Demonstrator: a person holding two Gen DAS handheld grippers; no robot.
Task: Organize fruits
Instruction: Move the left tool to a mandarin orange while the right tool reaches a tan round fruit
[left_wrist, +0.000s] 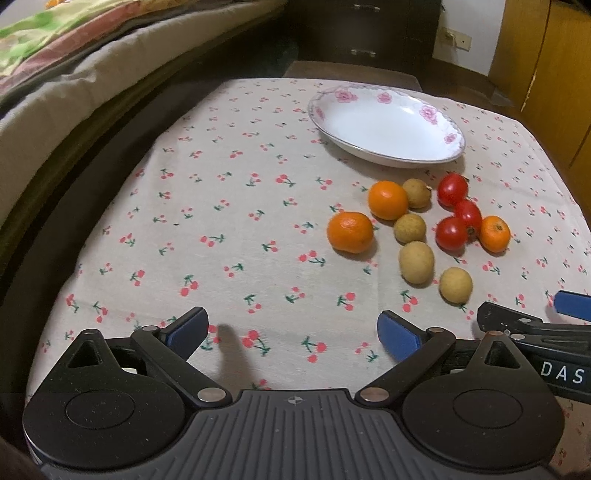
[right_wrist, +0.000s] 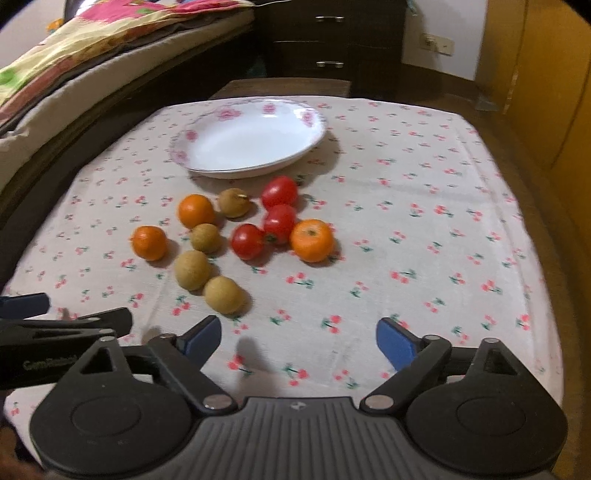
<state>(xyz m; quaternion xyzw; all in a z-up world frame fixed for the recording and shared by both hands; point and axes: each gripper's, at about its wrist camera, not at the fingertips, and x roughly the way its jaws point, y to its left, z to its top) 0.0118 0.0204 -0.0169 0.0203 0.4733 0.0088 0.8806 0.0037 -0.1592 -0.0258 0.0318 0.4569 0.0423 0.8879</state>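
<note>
Fruits (right_wrist: 236, 236) lie clustered on the cherry-print cloth (right_wrist: 406, 221) near a white plate (right_wrist: 255, 142). Left gripper (left_wrist: 291, 334) and right gripper (right_wrist: 299, 338) hover spread wide, holding nothing.

Three oranges (right_wrist: 196, 211), three red tomatoes (right_wrist: 279, 191) and four tan longans (right_wrist: 224, 295) lie clustered just before the empty flowered plate (right_wrist: 314, 127).
</note>
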